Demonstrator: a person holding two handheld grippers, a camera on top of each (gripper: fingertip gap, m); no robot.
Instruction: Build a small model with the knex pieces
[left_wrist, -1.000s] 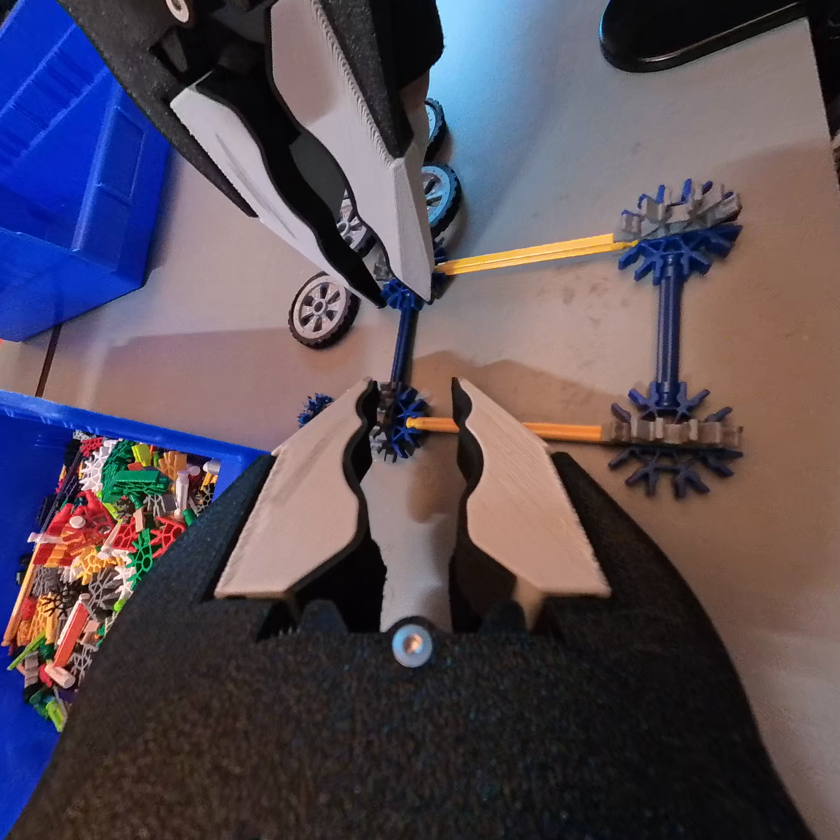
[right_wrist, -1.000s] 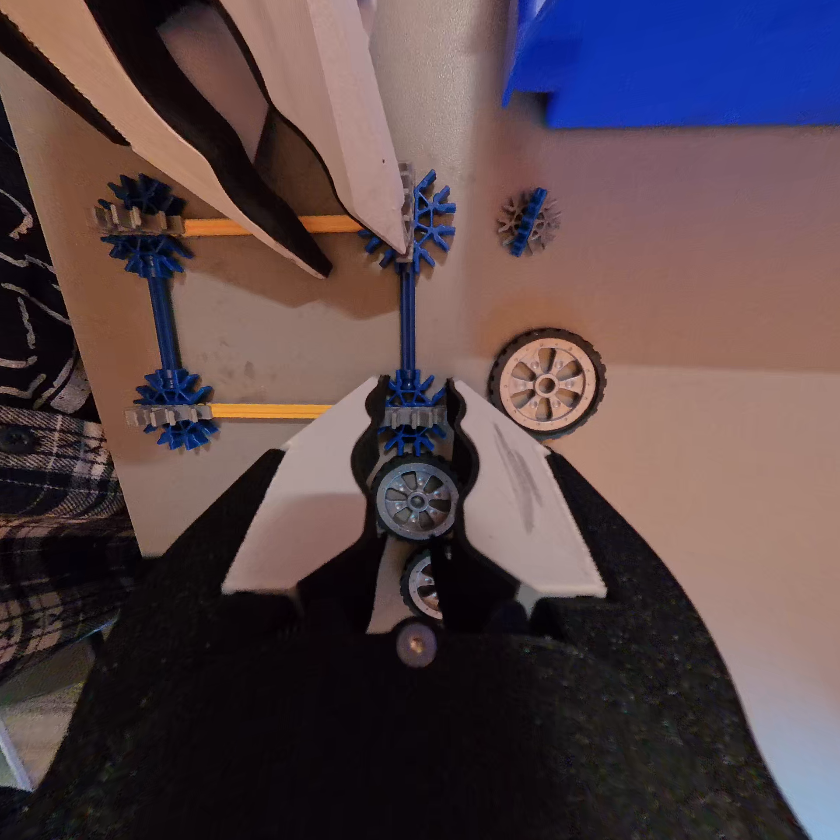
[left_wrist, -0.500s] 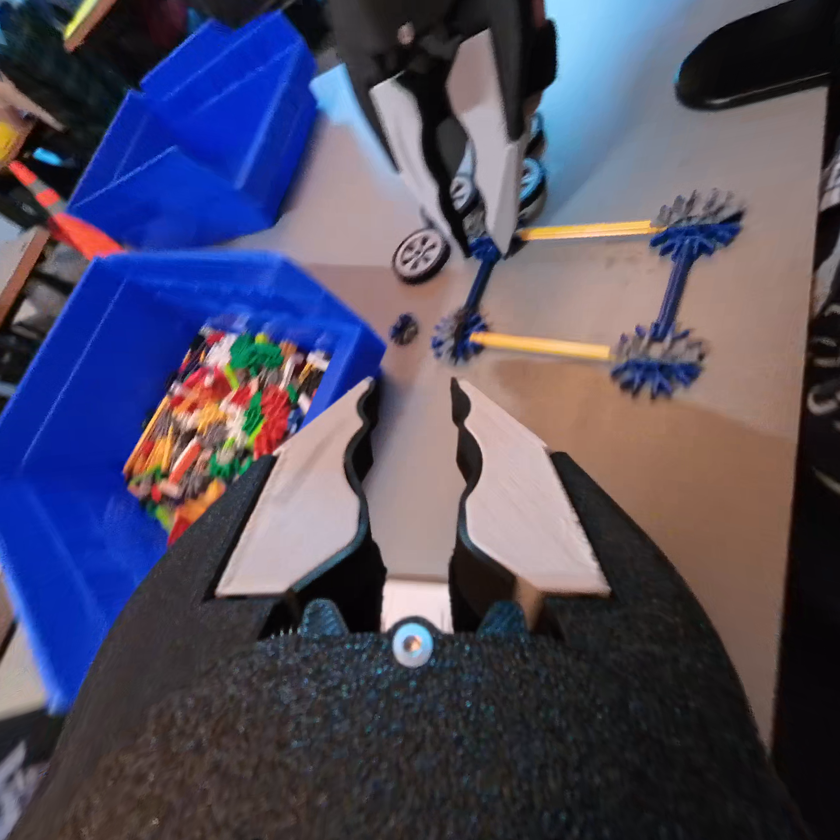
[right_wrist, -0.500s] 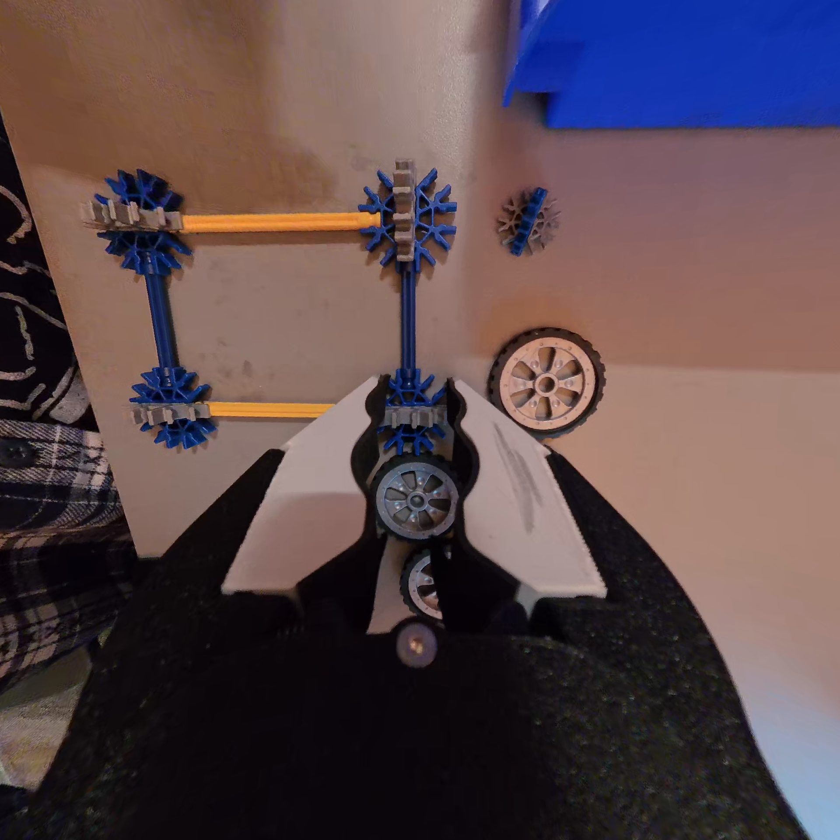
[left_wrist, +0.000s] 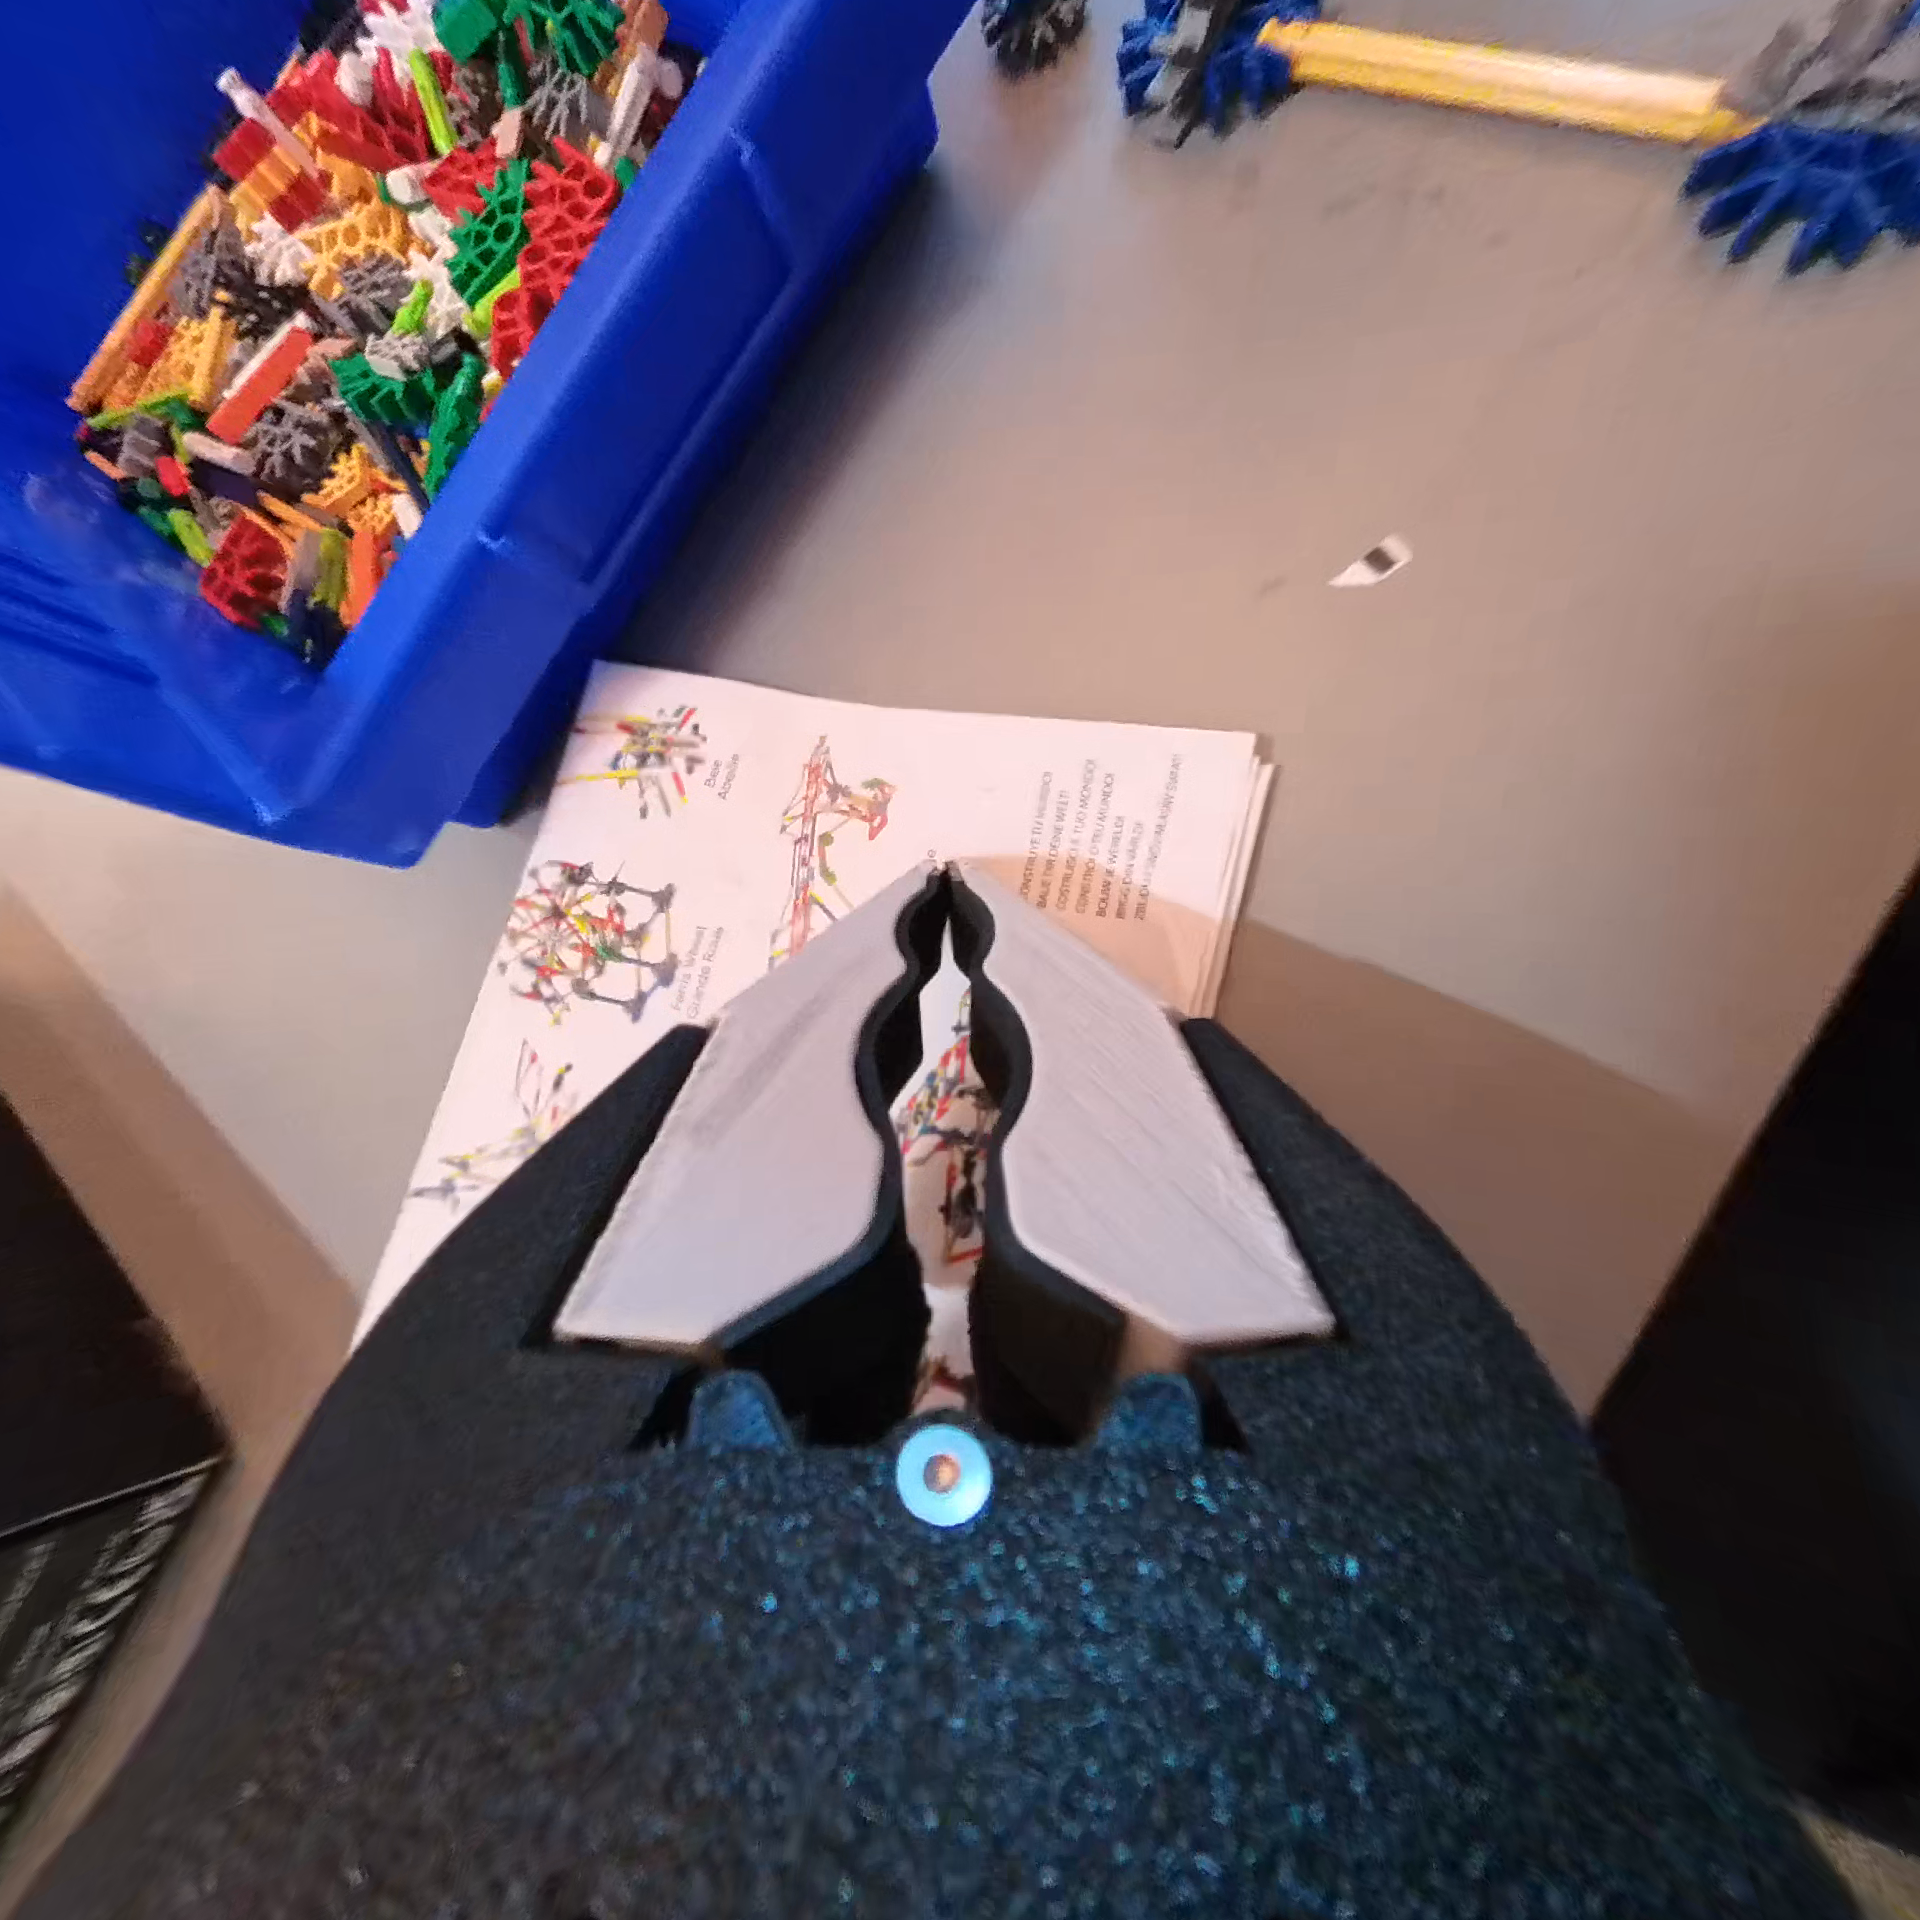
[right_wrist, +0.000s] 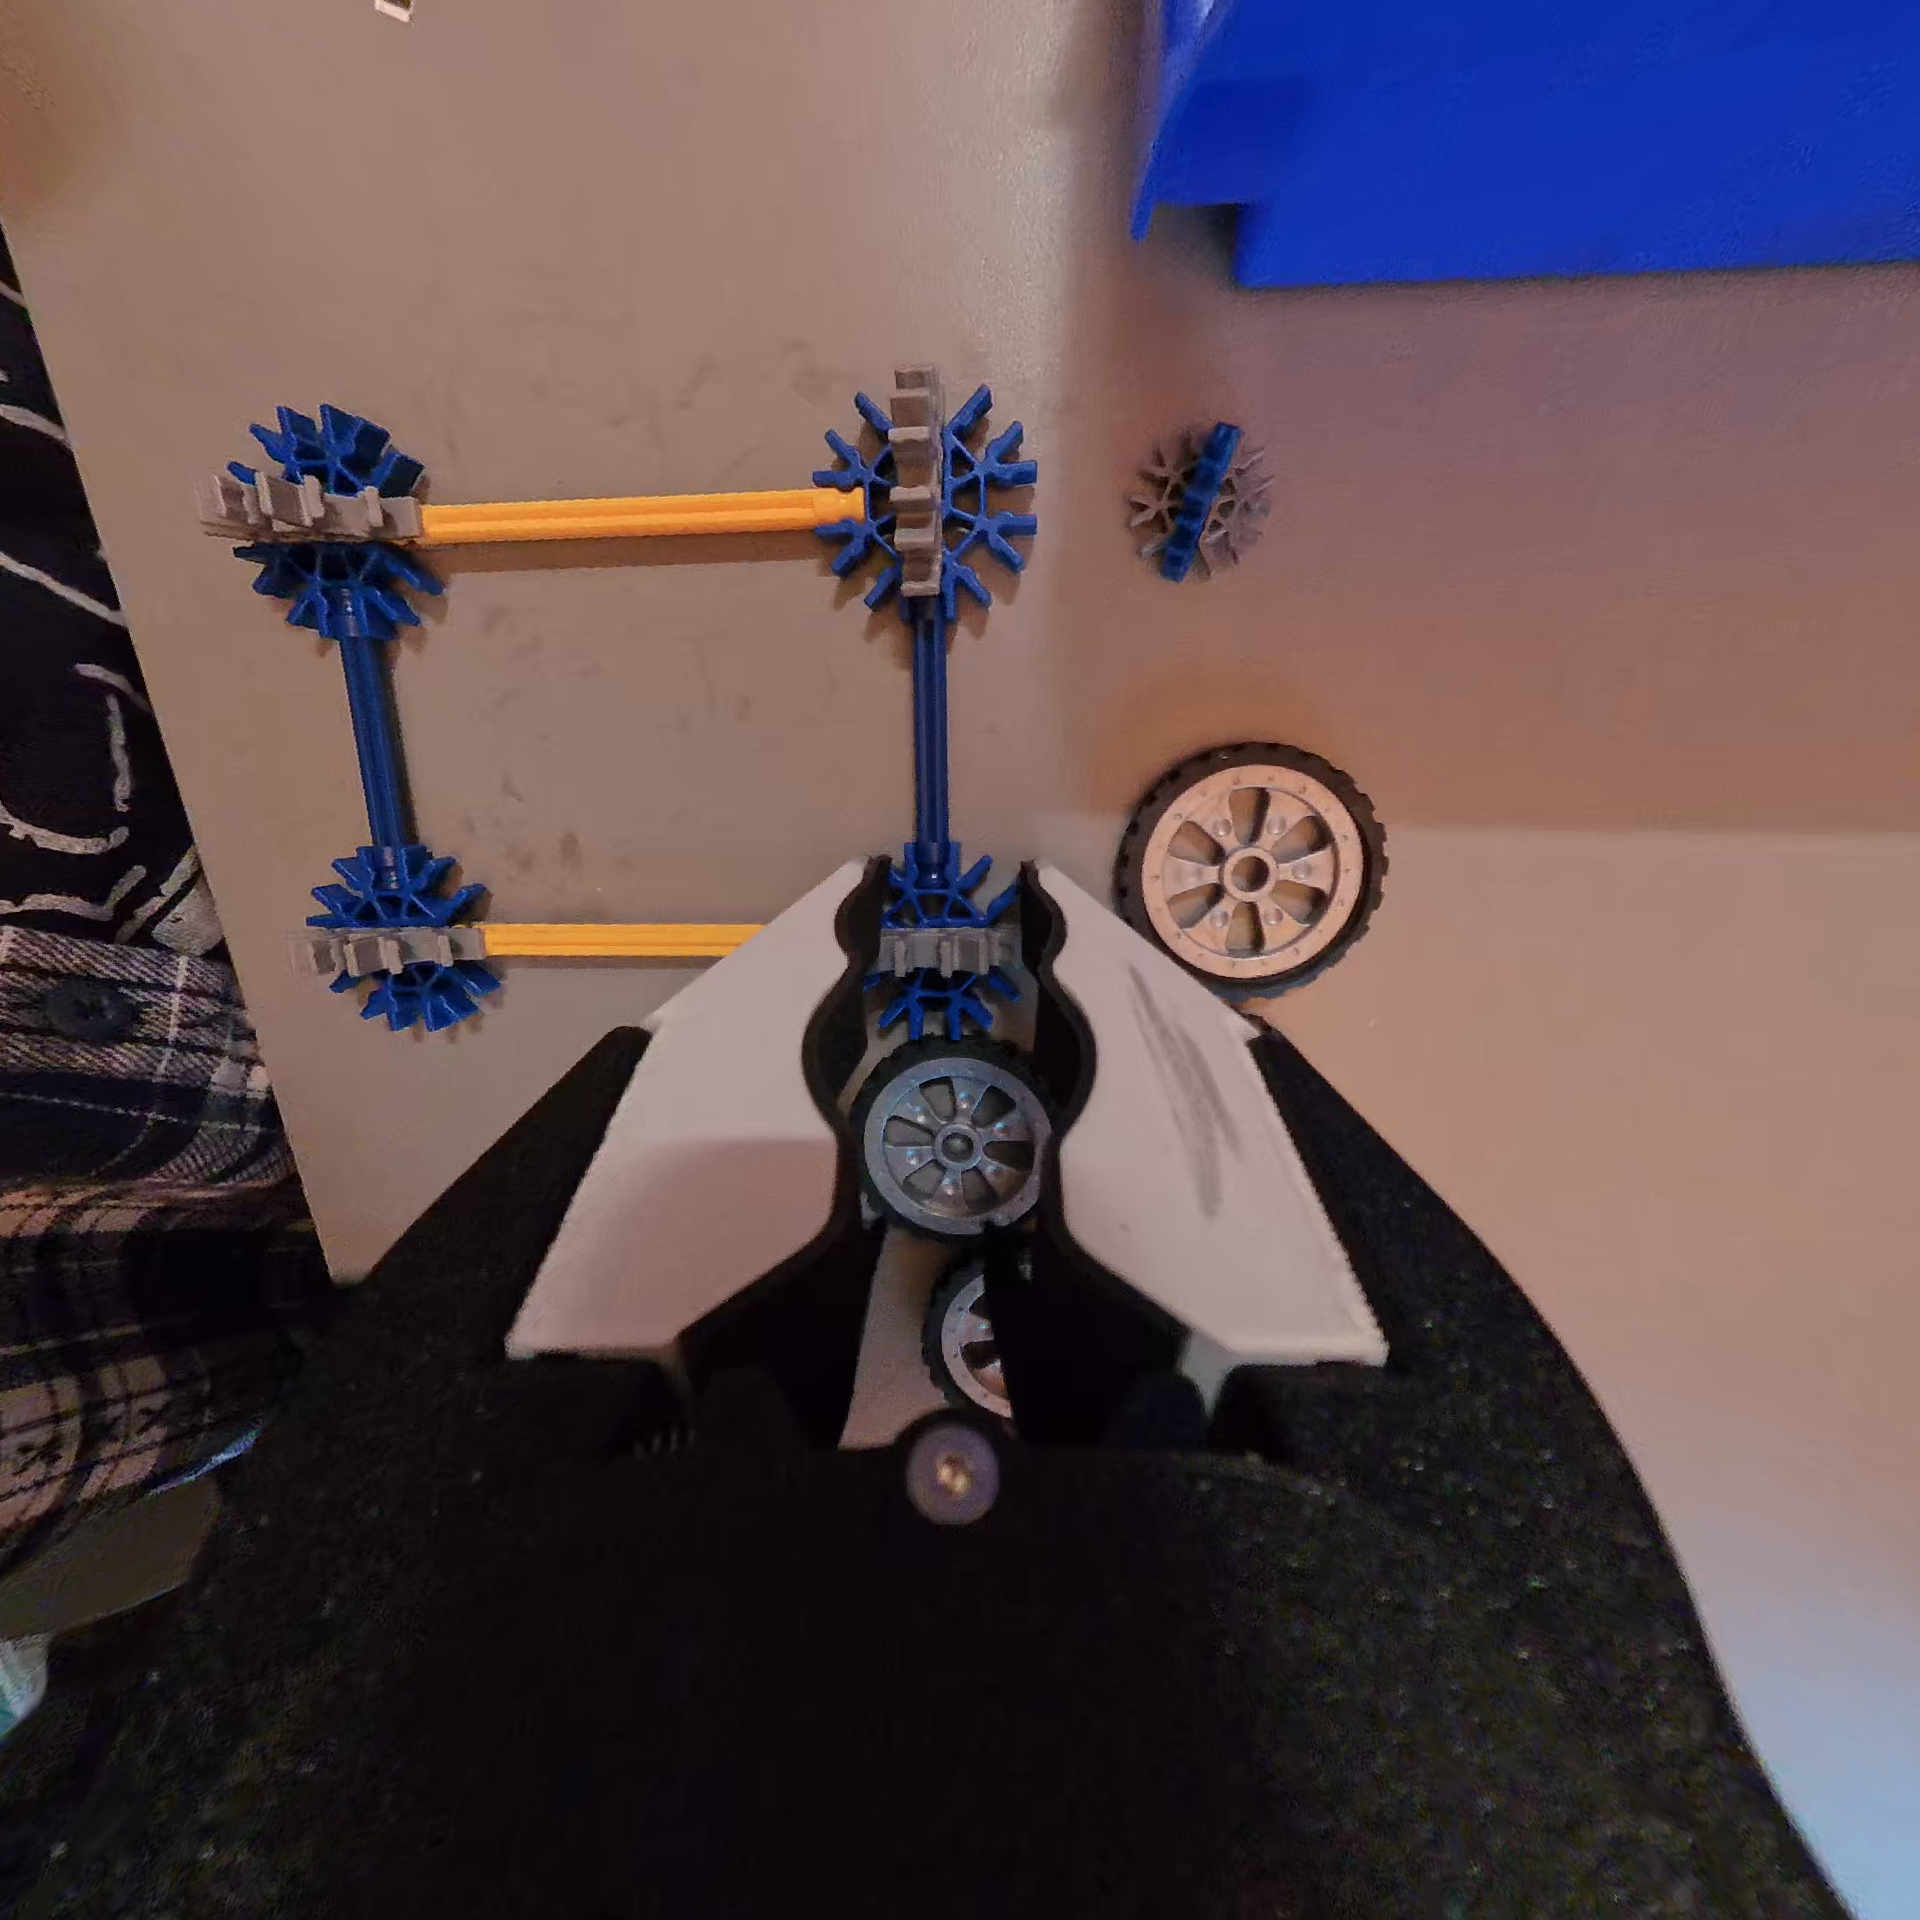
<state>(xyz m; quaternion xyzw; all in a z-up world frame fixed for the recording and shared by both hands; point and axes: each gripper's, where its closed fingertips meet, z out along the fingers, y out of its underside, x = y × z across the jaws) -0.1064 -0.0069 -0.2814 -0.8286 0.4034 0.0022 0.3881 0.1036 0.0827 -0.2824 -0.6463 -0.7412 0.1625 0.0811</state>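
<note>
Frame (right_wrist: 644, 717) showing blue connectors with grey toothed ones, yellow and blue rods. Wheel (right_wrist: 1250, 873) wearing black tyre, grey spokes. Blue bin (left_wrist: 582, 499) holding red, green, yellow, orange, grey parts. Desk (left_wrist: 1351, 831) reading grey-beige.

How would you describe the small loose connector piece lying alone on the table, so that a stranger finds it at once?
Start from the square frame of blue and yellow rods on the grey table. Look right of its far corner, toward the blue plastic bin: there lies the small grey and blue snowflake-shaped connector. Unlike the frame's connectors, no rod joins it, and it is smaller than the black-tyred wheel nearby.
</note>
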